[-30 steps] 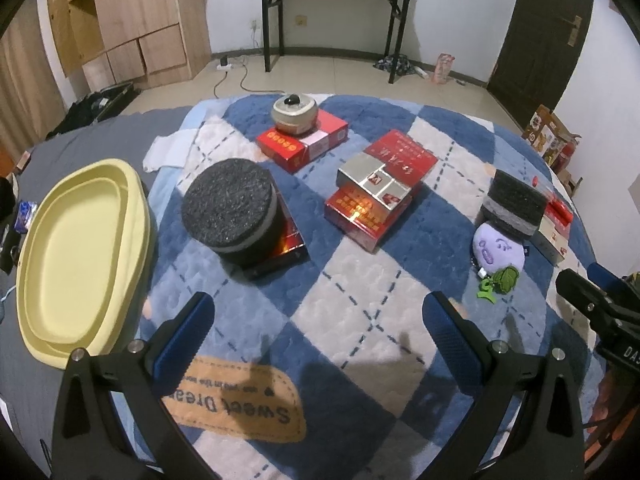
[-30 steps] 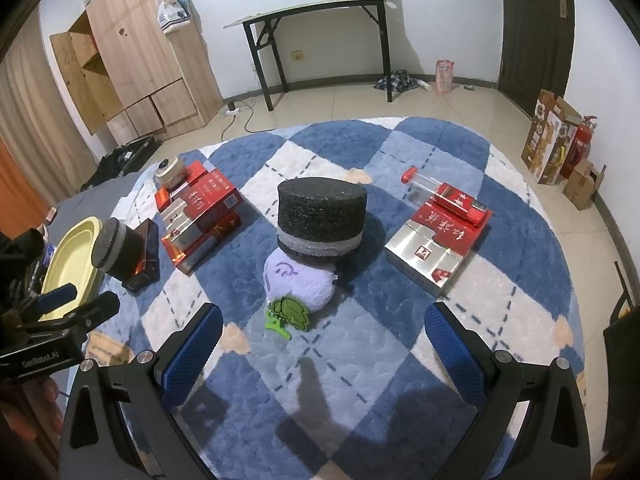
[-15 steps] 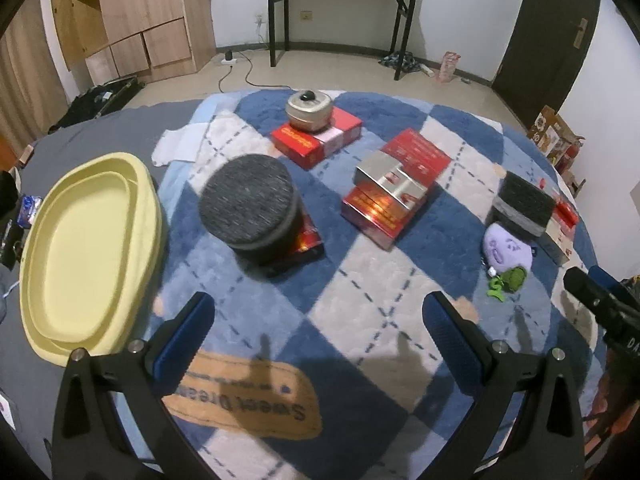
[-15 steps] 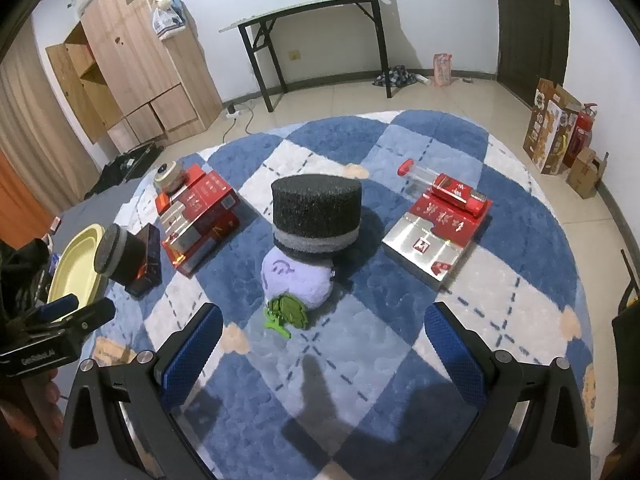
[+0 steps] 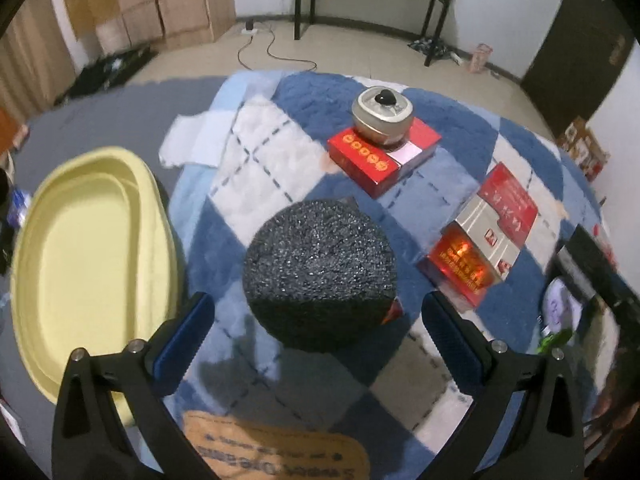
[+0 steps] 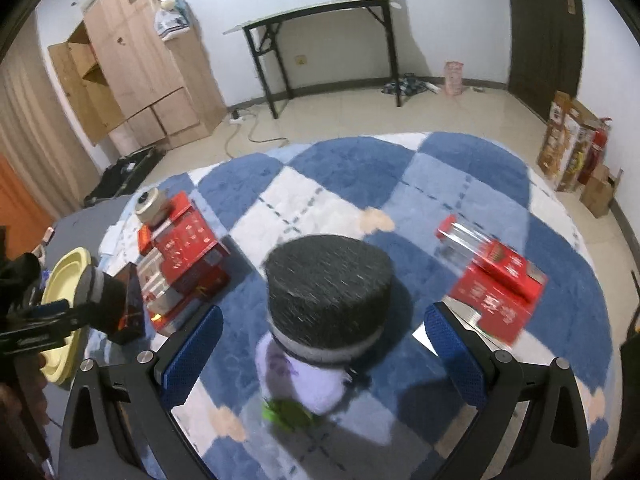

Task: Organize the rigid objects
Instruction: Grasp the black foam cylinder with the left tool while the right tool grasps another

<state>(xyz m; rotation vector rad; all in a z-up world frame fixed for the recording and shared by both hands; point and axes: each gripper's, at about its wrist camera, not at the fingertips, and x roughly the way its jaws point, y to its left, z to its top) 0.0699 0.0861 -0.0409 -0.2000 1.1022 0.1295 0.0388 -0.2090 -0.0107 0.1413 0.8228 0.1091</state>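
Observation:
My left gripper (image 5: 318, 342) is open, its jaws on either side of a black foam cylinder (image 5: 320, 270) that rests on a dark box. A yellow oval tray (image 5: 86, 264) lies to its left. My right gripper (image 6: 320, 350) is open around a second black foam cylinder (image 6: 328, 306) with a grey band, which sits on a purple plush toy (image 6: 308, 378). A round metal tin (image 5: 382, 114) sits on a red box (image 5: 384, 156). A stack of red and silver boxes (image 5: 486, 242) lies to the right.
Everything lies on a blue and white checked rug (image 6: 344, 184). More red and silver boxes (image 6: 494, 300) lie at the right in the right wrist view. A black-legged table (image 6: 320, 12), a wooden cabinet (image 6: 136, 64) and a dark door (image 6: 546, 28) stand behind.
Both grippers moved forward and down. Each foam cylinder now sits between its gripper's open jaws. Nothing has been taken hold of.

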